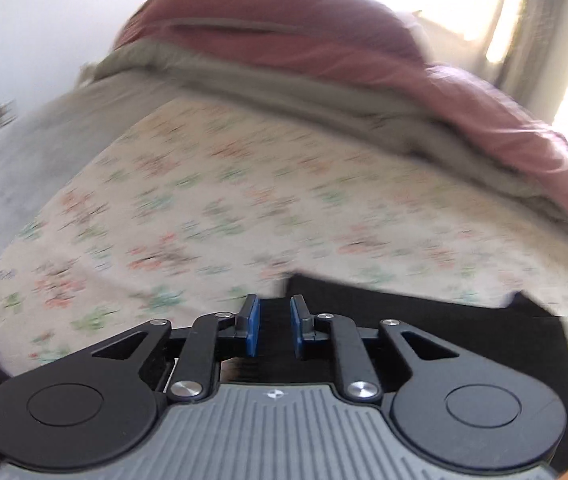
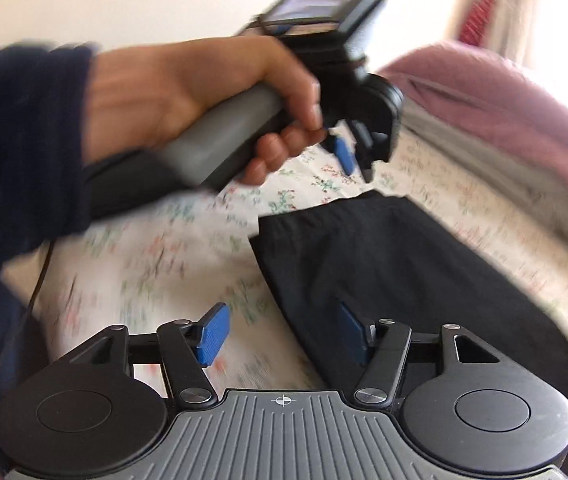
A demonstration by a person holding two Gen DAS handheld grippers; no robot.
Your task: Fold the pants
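Left tongs [image 1: 274, 326]: blue pads a narrow gap apart, with dark cloth showing between them; whether they pinch that cloth cannot be told. In the right wrist view this tool [image 2: 350, 154] hangs above the bed, tilted nose-down toward the far corner of the pants, gripped by a bare left hand [image 2: 204, 100] in a dark blue sleeve [image 2: 24, 140], fingers curled under the grey handle. A thin cable [image 2: 42, 276] trails down from its rear end.

Right tongs [image 2: 282, 334]: blue pads set wide apart, holding nothing. One pad sits over the floral sheet, the other over the dark cloth, so the near left edge of the pants runs between them.

Pants [image 2: 384, 264]: black, lying flat on the bed in a broad slab, the far edge straight and close below the left tool's tips. In the left wrist view the same cloth [image 1: 424, 320] fills the lower right, its far edge showing a step.

Bedsheet [image 1: 224, 200]: pale with small red and green flowers; a wide bare stretch lies to the left of and beyond the pants.

Bedding at the far side: a grey blanket [image 1: 284, 88] folded along the sheet's limit, a pink quilt [image 1: 304, 32] heaped on it. Both views are motion-blurred.
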